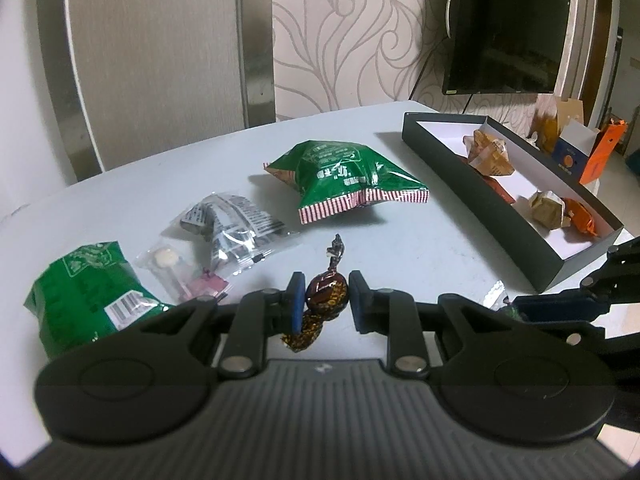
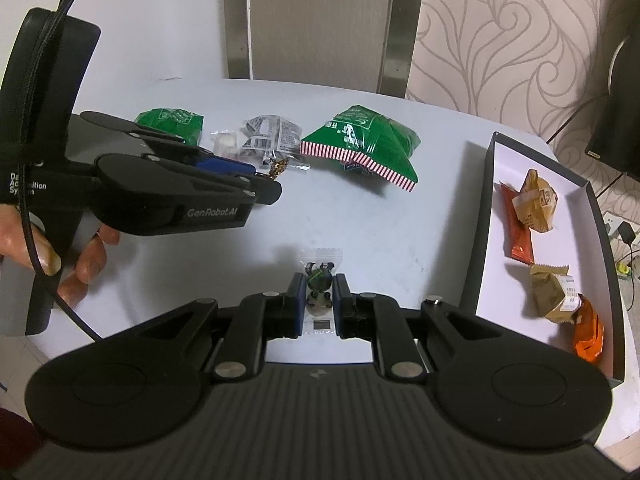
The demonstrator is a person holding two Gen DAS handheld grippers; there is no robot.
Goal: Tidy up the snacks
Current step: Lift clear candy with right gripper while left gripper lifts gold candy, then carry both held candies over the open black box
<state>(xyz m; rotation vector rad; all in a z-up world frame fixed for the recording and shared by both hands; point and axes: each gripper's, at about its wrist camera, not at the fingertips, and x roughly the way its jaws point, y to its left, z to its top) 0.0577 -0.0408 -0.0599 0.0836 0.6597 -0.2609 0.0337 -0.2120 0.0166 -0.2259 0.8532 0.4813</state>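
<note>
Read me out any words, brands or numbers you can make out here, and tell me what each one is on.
"GenRobot.AI": side of the left gripper, seen from the right wrist camera.
Partial white lettering on its handle, cut off by a strap, roughly "D... Ac...ition Sy...".
Large green snack bag: printed characters, too blurred to read.
Smaller green bag: barcode label, digits unreadable.
Clear packet: print unreadable.

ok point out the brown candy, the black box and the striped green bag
brown candy (image 1: pixel 326 294), left wrist view, its round middle
black box (image 2: pixel 596 216), right wrist view, its far-right wall
striped green bag (image 1: pixel 340 172), left wrist view, its green face
</note>
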